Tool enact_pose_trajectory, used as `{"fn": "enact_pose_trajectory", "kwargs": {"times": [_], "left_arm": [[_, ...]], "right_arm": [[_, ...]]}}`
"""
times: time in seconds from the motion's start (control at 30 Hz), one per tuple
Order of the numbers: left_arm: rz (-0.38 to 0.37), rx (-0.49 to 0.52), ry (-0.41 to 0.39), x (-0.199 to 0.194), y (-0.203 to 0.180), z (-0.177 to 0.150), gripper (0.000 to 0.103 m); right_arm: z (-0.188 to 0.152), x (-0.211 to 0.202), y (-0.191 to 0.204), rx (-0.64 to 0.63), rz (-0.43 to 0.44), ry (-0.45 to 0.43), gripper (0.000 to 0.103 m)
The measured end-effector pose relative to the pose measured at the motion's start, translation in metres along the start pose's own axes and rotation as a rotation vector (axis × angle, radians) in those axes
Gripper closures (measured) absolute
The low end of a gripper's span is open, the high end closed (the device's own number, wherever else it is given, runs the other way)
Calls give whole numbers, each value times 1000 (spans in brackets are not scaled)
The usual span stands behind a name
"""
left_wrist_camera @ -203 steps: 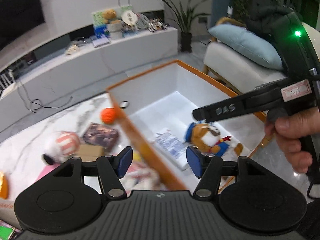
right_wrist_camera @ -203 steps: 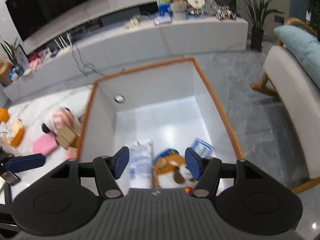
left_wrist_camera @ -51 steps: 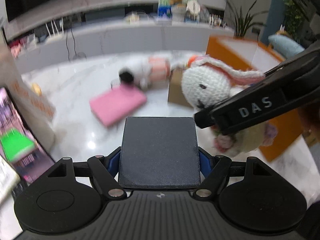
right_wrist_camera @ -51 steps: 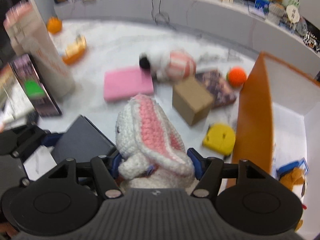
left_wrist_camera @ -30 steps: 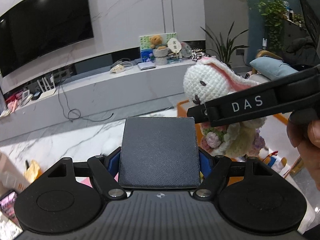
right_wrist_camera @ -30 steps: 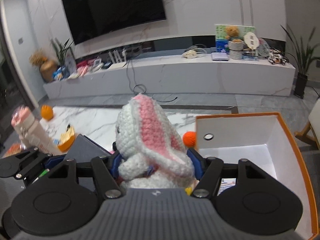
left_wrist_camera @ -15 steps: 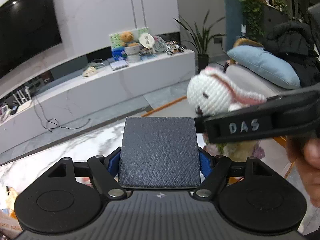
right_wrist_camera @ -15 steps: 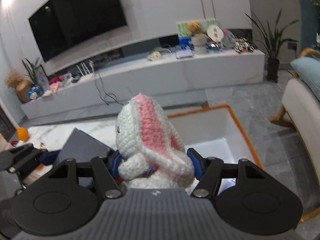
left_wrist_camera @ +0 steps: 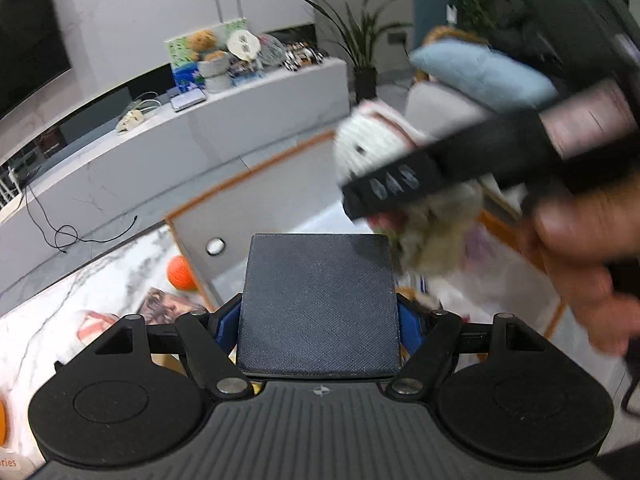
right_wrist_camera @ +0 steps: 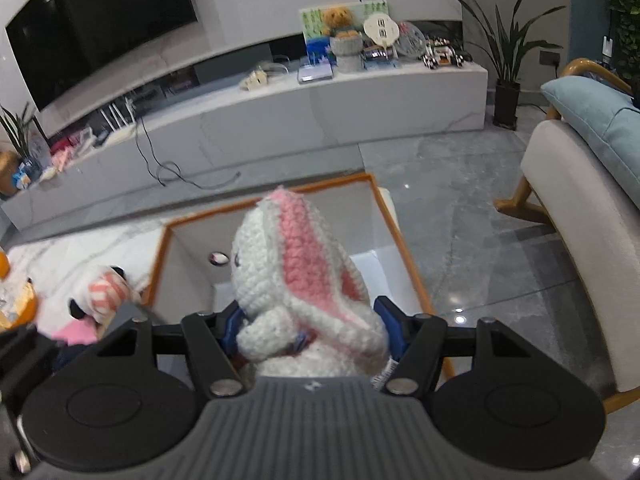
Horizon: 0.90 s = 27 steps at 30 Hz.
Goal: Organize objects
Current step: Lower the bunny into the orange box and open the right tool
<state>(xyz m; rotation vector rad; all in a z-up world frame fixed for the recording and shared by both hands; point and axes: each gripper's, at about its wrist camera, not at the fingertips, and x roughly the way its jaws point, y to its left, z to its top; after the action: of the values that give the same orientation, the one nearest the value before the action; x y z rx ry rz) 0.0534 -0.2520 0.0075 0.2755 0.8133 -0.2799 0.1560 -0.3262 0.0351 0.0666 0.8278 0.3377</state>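
Observation:
My left gripper is shut on a flat dark grey square pad, held level above the near wall of the orange-rimmed white box. My right gripper is shut on a white crocheted bunny with pink ears, which hangs over the same box. In the left wrist view the bunny and the right gripper's black arm are blurred at the right, with a hand behind them. The box floor is mostly hidden by the held things.
On the marble table left of the box lie an orange ball, a dark packet and a striped plush toy. A long white TV bench runs behind. An armchair with a blue cushion stands right.
Both grippers have swung right and tilted down with their loads, from over the table to over the box. The box's inside now fills more of both views.

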Motion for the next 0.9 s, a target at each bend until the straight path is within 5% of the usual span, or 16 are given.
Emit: {"fn": "enact_pose_trajectory", "kwargs": {"times": [0.2, 0.43, 0.9], "left_arm": [[-24, 18, 39, 8, -16, -9, 16], [-30, 151, 150, 18, -36, -21, 16], [-166, 139, 344, 55, -23, -2, 16]], "right_arm": [[-5, 8, -6, -26, -19, 27, 36], [-4, 10, -8, -26, -18, 28, 36], [-6, 37, -1, -28, -51, 89, 36]]}}
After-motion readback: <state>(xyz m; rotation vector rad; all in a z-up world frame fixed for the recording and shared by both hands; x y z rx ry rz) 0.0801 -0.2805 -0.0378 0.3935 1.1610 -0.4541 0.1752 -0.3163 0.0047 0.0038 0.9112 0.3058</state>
